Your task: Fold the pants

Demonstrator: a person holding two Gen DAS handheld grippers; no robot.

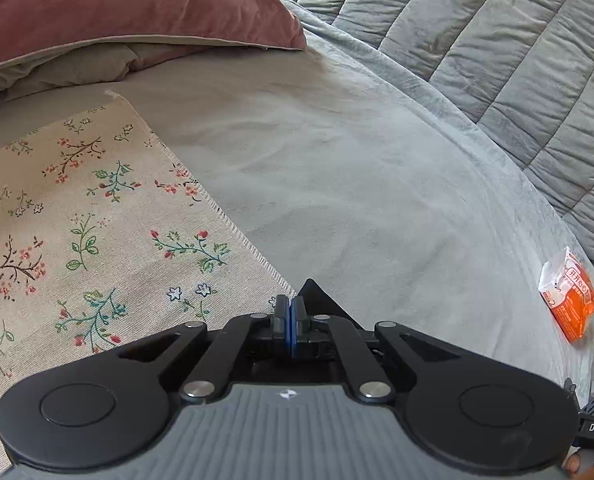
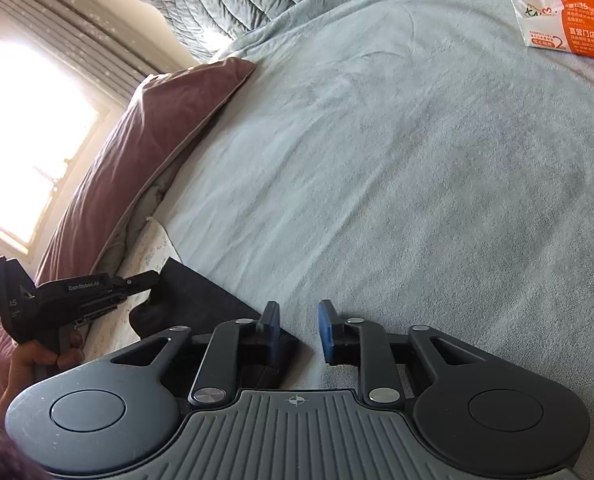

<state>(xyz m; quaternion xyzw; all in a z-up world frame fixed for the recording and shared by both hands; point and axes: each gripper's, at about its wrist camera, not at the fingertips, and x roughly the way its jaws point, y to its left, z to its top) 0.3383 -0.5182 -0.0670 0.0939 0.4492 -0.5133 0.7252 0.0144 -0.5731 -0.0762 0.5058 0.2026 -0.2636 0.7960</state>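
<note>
Left wrist view: your left gripper (image 1: 291, 312) sits at lower centre of the frame with its blue-padded fingers pressed together, clenched on a dark corner of the pants (image 1: 317, 296), which pokes out just above and to the right of the fingertips. To the left lies a floral cloth (image 1: 77, 220), beige with printed sprigs and a stitched edge running diagonally from upper left toward the gripper. The pale green bedsheet (image 1: 357, 180) fills the middle of the frame. A mauve pillow (image 1: 117, 4) occupies the upper left, a quilted grey-green blanket (image 1: 477, 32) the upper right, and an orange-and-white packet (image 1: 569, 300) lies at the right edge.

Right wrist view: your right gripper (image 2: 297, 326) is at lower centre, its fingers parted with a clear gap between the blue pads, released and holding nothing. The pants (image 2: 201, 292) appear as a dark flat piece left of centre, low in the frame; their near edge runs under the left finger of this gripper. Your left gripper (image 2: 147, 280) enters from the lower left, held in your hand (image 2: 45, 356), its tip meeting the far corner of the dark fabric. The pillow (image 2: 145, 152) slants along the left, a bright window (image 2: 29, 128) with curtains behind it, and the packet (image 2: 565, 4) sits in the upper right corner on the bedsheet (image 2: 417, 180).
</note>
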